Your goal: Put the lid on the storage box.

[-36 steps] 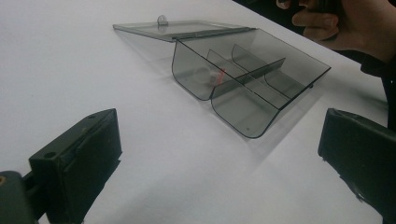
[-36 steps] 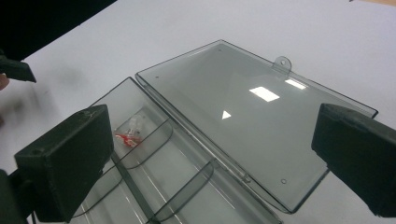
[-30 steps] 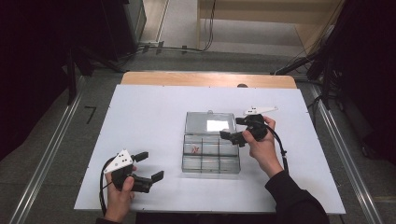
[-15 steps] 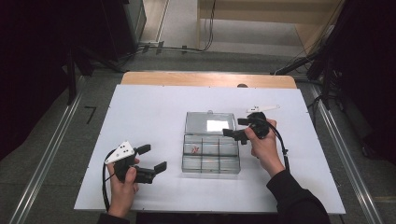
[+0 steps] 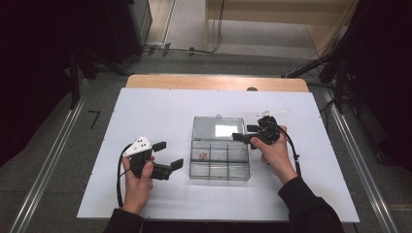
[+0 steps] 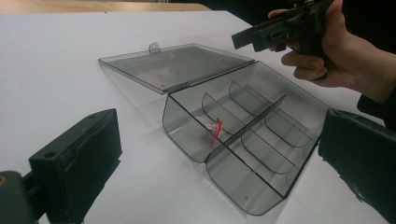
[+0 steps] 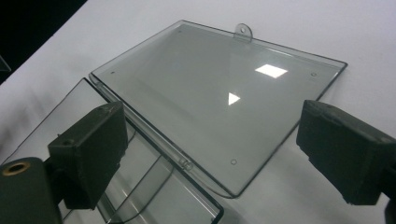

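Item under inspection: a clear plastic compartment box (image 5: 219, 162), lying near the middle of the white tabletop (image 5: 160, 109). Its lid (image 7: 215, 98) is thrown fully back and lies flat on the tabletop on the far side of the box, joined along the hinge edge. One small red piece (image 6: 216, 128) sits in the far-left compartment of the box as you face it; what the piece is, I cannot make out at this size.

Your right tongs (image 5: 245, 133) hang just above the box's far-right corner, by the hinge. Their jaws have just been closing a little, yet they stand wide apart with nothing between them. Your left tongs (image 5: 167, 155) are to the left of the box, clear of it, jaws spread and empty.

Handling judgement: expect the box to be light, rigid and slick. The walls are thin and will likely skate across the smooth tabletop under a sideways push, so steady it with one pair while the other works. The lid is a thin sheet; the small tab (image 7: 243, 30) on its free edge is the fair place to pinch it. Squeeze gently: brittle plastic of this kind may crack or spring from the pads.
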Available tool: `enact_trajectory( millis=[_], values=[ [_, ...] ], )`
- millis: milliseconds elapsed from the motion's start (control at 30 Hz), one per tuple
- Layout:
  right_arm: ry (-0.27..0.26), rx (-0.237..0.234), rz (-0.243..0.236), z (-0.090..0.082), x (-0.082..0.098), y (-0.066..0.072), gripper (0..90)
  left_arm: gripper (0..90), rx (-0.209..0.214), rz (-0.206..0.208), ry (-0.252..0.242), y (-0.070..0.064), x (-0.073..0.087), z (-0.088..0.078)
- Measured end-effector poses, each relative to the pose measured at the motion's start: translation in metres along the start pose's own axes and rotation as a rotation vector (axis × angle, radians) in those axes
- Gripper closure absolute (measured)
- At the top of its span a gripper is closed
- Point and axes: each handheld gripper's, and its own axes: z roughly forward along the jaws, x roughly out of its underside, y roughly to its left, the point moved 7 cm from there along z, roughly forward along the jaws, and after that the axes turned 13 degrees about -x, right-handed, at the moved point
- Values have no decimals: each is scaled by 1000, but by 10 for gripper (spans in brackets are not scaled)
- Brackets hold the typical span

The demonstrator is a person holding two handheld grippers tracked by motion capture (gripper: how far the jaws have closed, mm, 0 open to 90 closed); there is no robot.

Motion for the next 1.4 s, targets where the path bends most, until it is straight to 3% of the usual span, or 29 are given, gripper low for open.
enact_trajectory(
  millis=[633, 833, 1233, 1400],
  values=[
    [7, 39, 92, 7, 6, -13, 179, 0, 6, -27, 22, 9, -15, 36],
    [0, 30, 116, 8, 7, -16, 213, 0, 11, -18, 31, 9, -21, 46],
    [13, 37, 142, 12, 12, -20, 263, 0, 21, -44, 51, 5, -29, 74],
    [16, 19, 157, 12, 12, -21, 279, 0, 18, -50, 69, 6, -30, 83]
  ],
)
